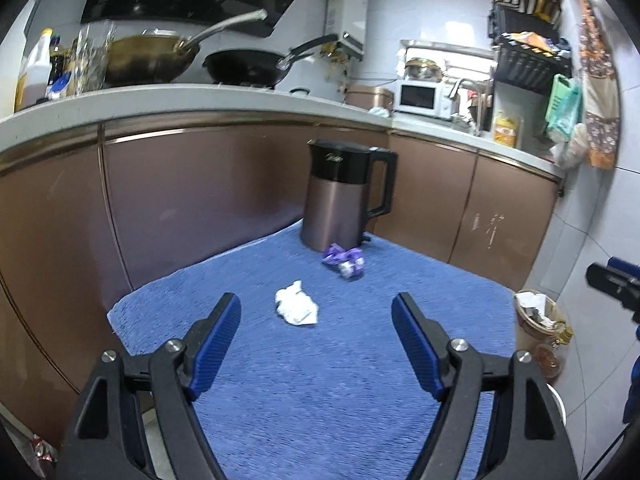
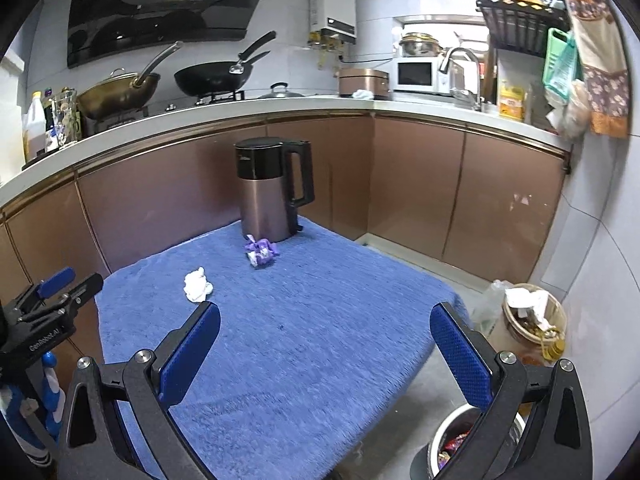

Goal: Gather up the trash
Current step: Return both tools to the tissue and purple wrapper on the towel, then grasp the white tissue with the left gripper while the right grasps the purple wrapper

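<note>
Jaws on both the left gripper [image 1: 316, 312] and right gripper [image 2: 325, 322] gape wide, holding nothing. Crumpled tissue [image 1: 296, 303] and purple wrapper [image 1: 345, 258] are both still on the blue-covered bench [image 1: 320, 380], so I'd say plenty's left; the bin [image 2: 456, 448] already has some wrappers in it.

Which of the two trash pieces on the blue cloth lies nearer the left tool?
The white crumpled tissue, lying just ahead of the open left tool. The purple wrapper sits farther back, close to the kettle.
</note>
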Motion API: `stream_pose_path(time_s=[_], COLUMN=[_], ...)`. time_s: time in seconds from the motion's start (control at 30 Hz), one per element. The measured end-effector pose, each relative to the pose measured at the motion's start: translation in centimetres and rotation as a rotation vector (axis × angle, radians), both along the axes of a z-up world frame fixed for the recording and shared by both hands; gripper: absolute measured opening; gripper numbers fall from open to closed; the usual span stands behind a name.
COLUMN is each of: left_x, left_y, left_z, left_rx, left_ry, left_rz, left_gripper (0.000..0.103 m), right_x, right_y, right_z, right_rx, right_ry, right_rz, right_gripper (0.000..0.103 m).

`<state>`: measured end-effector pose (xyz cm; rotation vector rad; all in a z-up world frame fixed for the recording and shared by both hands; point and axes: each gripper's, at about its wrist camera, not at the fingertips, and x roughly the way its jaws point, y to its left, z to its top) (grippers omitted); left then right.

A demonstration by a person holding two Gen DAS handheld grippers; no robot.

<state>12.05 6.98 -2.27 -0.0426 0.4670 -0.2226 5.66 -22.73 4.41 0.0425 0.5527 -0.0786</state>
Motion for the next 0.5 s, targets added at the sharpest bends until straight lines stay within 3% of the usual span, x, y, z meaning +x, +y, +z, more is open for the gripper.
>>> stream_pose_path(time_s=[0.3, 0.5], left_x=[7.2, 11.6], left_y=[5.1, 4.5], left_z=[-3.7, -7.1], left_rx=[-0.039, -0.057], left_ry=[0.149, 0.254], left_rz=[0.131, 0.091], left_gripper=[0.077, 0.077], right_x=[7.0, 13.8], right_y=[1.1, 1.6], right_z=[0.1, -3.7], right_rx=[0.010, 0.082], right_ry=[-0.007, 0.062], right_rz=[0.086, 0.157], right_gripper=[0.103, 0.102])
